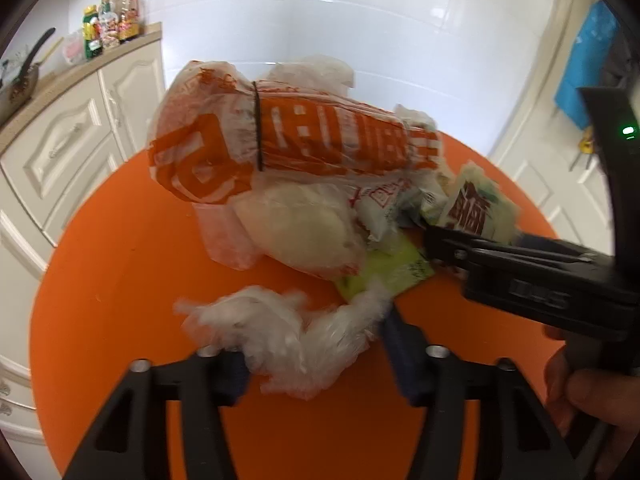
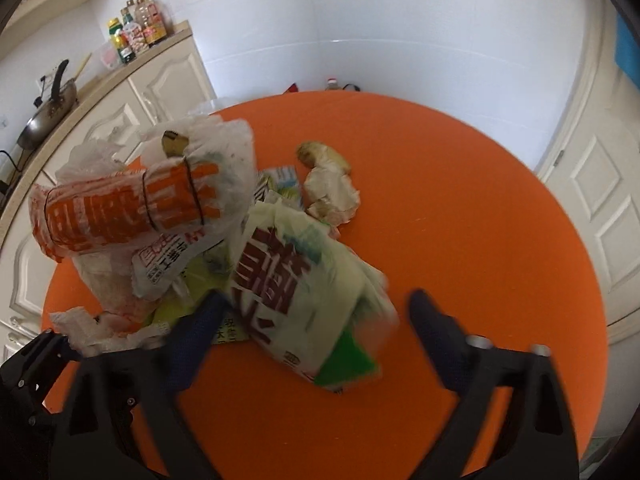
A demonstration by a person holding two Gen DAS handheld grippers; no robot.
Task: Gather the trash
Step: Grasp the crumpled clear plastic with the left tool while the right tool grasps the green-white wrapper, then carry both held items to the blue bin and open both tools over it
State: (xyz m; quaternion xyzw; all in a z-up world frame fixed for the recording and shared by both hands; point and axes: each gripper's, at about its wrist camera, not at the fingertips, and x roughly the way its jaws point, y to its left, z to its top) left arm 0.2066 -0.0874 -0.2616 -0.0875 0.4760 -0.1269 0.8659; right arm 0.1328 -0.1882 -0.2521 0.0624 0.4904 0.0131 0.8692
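We look down on a round orange table (image 2: 460, 220) heaped with kitchen rubbish; the pile sits on the left half of the tabletop, near the cream cabinets (image 1: 72, 136). In the left wrist view our left gripper (image 1: 316, 344) has its jaws spread around a wad of white plastic film (image 1: 280, 332), the fingers flanking it, though we cannot tell whether they press it; just beyond lies a yellow-green wrapper (image 1: 392, 268), and farther still an orange-and-white printed bag (image 1: 280, 140) bound with a dark band rests on a pale translucent bag (image 1: 304, 228). In the right wrist view our right gripper (image 2: 316, 308) stands with its jaws wide, released, on either side of a cream packet with dark red characters (image 2: 304, 280); the packet is blurred and lies tilted between the fingers, its green corner nearest us. To the far right of the heap, apart from it, sits a crumpled brownish paper (image 2: 332, 188). On the counter at far left stand sauce bottles (image 2: 136, 28) and a pan (image 2: 48, 112); white tiled wall (image 2: 360, 20) fills the background.
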